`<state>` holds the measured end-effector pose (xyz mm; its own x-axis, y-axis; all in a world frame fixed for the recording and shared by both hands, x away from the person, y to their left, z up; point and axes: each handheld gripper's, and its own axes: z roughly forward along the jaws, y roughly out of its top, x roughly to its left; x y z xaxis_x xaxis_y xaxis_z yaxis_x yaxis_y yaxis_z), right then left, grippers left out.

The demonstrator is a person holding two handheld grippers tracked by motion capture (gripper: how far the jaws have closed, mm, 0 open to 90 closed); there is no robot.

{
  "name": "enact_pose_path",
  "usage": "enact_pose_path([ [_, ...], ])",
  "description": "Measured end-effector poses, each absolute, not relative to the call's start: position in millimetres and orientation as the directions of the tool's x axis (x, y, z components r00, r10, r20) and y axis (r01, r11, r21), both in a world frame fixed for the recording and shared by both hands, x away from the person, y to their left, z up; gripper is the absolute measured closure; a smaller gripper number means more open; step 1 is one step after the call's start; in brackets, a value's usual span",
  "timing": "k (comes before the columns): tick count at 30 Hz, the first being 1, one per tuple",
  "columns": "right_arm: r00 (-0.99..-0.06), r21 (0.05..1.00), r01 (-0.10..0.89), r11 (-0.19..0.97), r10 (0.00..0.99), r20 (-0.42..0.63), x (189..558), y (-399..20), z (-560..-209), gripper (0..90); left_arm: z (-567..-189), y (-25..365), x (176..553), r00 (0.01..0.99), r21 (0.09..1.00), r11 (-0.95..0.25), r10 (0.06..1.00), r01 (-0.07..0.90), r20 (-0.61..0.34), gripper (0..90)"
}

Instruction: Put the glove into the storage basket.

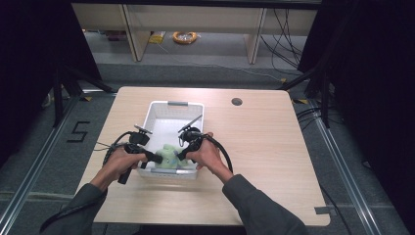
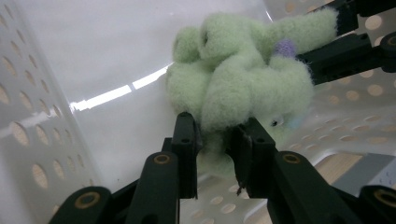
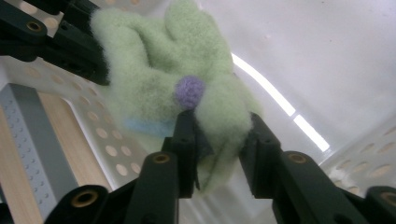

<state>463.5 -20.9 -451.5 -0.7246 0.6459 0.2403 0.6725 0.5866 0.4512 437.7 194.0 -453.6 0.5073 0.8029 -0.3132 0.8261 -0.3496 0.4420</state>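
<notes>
Work surface: light wooden table [image 1: 274, 161], round cable hole [image 1: 237, 102] near the far edge. White perforated basket [image 1: 156, 110] at table centre, grey handle strip on its far rim.

Task item: pale green plush toy [image 1: 168, 155], inside the basket at the near wall, resting on the basket floor between both grippers. Fuzzy fabric, small purple pompom [image 3: 190, 91] on one side, pale blue patch lower down. Seen close in the left gripper view [image 2: 238, 79] and the right gripper view [image 3: 173, 70].

Left gripper [image 1: 155, 157]: held in the left hand [image 1: 117, 164], reaching over the basket's near left rim, jaws pointed toward the toy. In the left gripper view [image 2: 215, 149], jaws set narrow, a fold of green plush between the pads and touching both. Holding the toy by its lower part.

Right gripper [image 1: 180, 155]: held in the right hand [image 1: 208, 154], entering from the basket's near right side, jaws pointed at the toy from the opposite direction. In the right gripper view [image 3: 219, 144], jaws narrow, a limb of the toy between them just below the pompom, plush pressed against both pads. Holding the toy.

Both grippers close together, toy spanning the gap. Cables looping back from each gripper across the table toward the forearms. Grey sleeves at the bottom edge of the high view.
</notes>
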Motion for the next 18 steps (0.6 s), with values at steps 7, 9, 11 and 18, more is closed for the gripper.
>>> enact_pose_path([
  [7, -0.724, 0.454, 0.670, 0.588, 0.654, 0.221, 466, -21, -448, 61.0, -450, 198, 439, 0.470, 0.465, -0.304, 0.832, 0.831, -0.296, 60.3],
  [9, -0.727, 0.466, 0.663, 0.586, 0.653, 0.213, 467, -23, -445, 60.7, -448, 197, 438, 0.452, 0.469, -0.285, 0.843, 0.836, -0.292, 56.9],
  [11, -0.728, 0.470, 0.660, 0.586, 0.654, 0.207, 468, -25, -442, 60.3, -447, 197, 439, 0.464, 0.477, -0.298, 0.841, 0.827, -0.279, 55.4],
  [18, -0.734, 0.497, 0.648, 0.577, 0.647, 0.206, 468, -30, -433, 56.8, -437, 196, 438, 0.433, 0.513, -0.247, 0.857, 0.822, -0.281, 47.5],
])
